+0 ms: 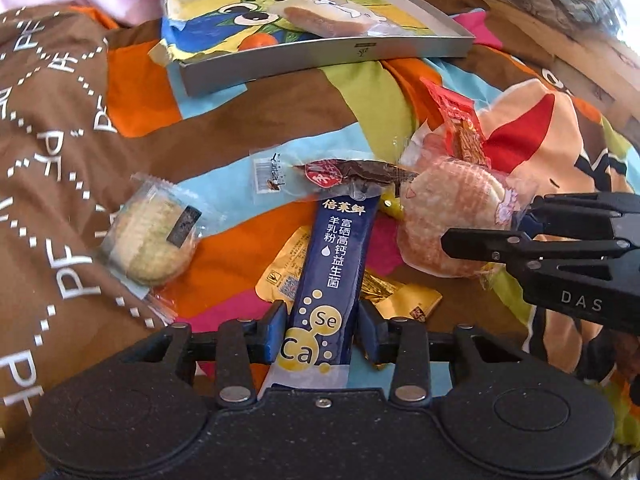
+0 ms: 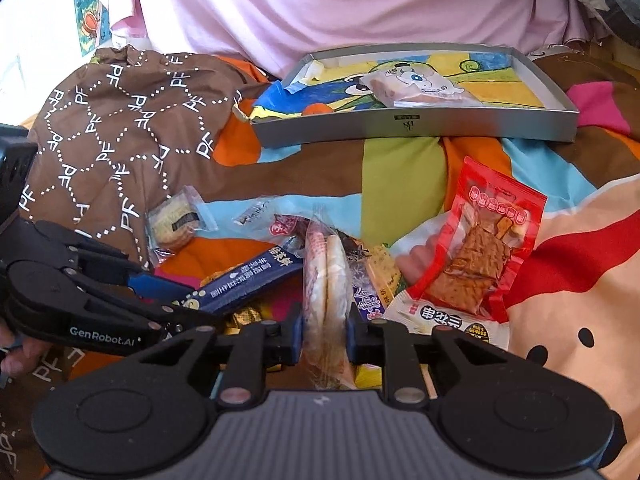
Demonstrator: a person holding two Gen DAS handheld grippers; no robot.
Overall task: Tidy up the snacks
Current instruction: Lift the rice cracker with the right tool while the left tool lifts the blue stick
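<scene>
1. Nearest to us, we hold two tongs. The left tongs [image 1: 322, 330] pinch one dark blue stick sachet [image 1: 334, 276] between the two blue pads, its printed end lying between the fingers.
2. The right tongs [image 2: 323, 330] pinch one clear packet of round rice crackers [image 2: 325, 280], held on edge; we count two crackers inside it.
3. Both packets sit low over the snack pile on the bed's patchwork quilt [image 1: 280, 96]; from the left wrist view the right tongs reach in from the right edge.
4. Under and beside the blue sachet we see one yellow wrapper [image 1: 404, 294], partly hidden, touching the sachet's side.
5. Left of the pile, apart from it, lies one pale round biscuit in clear wrap [image 1: 154, 240], close to a brown cloth printed with white letters [image 1: 52, 128].
6. Just beyond the sachet's far end lies one clear packet with a dark strip inside [image 1: 340, 176], touching the sachet tip.
7. To the right is one red packet of brown tofu pieces [image 2: 484, 256], resting on a white packet with black lettering [image 2: 440, 314]; a purple-and-white wrapper [image 2: 366, 288] shows beside the crackers.
8. Farthest off sits one shallow grey box [image 2: 420, 128], lined with a bright cartoon sheet, holding one wrapped pastry [image 2: 416, 86].
9. Behind the box hangs pink fabric [image 2: 340, 4].
</scene>
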